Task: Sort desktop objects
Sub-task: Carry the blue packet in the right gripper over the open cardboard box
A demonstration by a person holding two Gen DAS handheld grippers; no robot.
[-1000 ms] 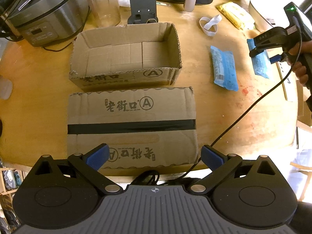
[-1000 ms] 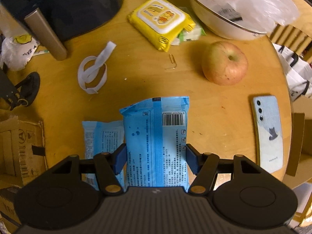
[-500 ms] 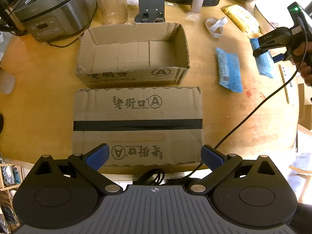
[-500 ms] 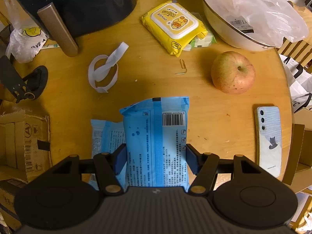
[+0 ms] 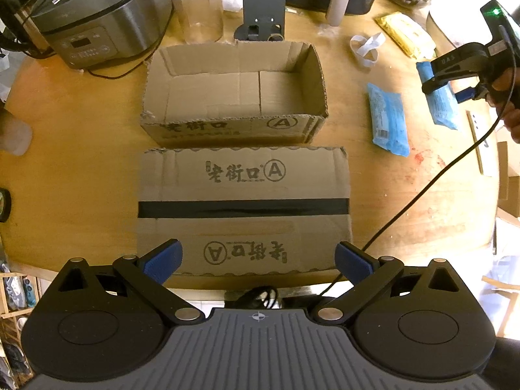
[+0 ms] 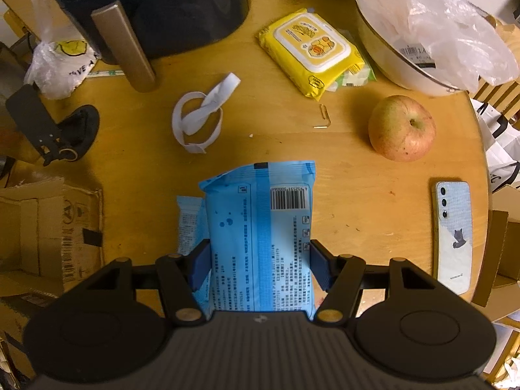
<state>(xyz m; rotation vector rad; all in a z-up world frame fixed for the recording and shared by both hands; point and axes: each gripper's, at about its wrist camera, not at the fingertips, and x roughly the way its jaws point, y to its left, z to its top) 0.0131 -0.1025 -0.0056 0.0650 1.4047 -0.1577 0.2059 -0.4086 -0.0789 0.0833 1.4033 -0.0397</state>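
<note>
Print on the blue pack (image 6: 260,237) in my right gripper (image 6: 258,265) is too small to read; only its barcode is clear. Both pads are clamped on its sides, and its near end is hidden under the gripper body. A second blue pack (image 6: 188,221) lies on the table (image 6: 341,195) to its left, mostly covered by it.

My left gripper (image 5: 258,256) is spread wide, gripping nothing, above the near edge of a taped closed box (image 5: 243,208), printed with Chinese characters and a circled A. Open box (image 5: 234,87) just beyond carries the same mark.

Ahead of the right gripper: white strap (image 6: 200,117), yellow wipes pack (image 6: 312,50), paper clip (image 6: 323,117), apple (image 6: 401,128). Phone (image 6: 453,235) to the right, cat picture on its back. Bowl (image 6: 406,65) is cut off, under a plastic bag (image 6: 438,16).
</note>
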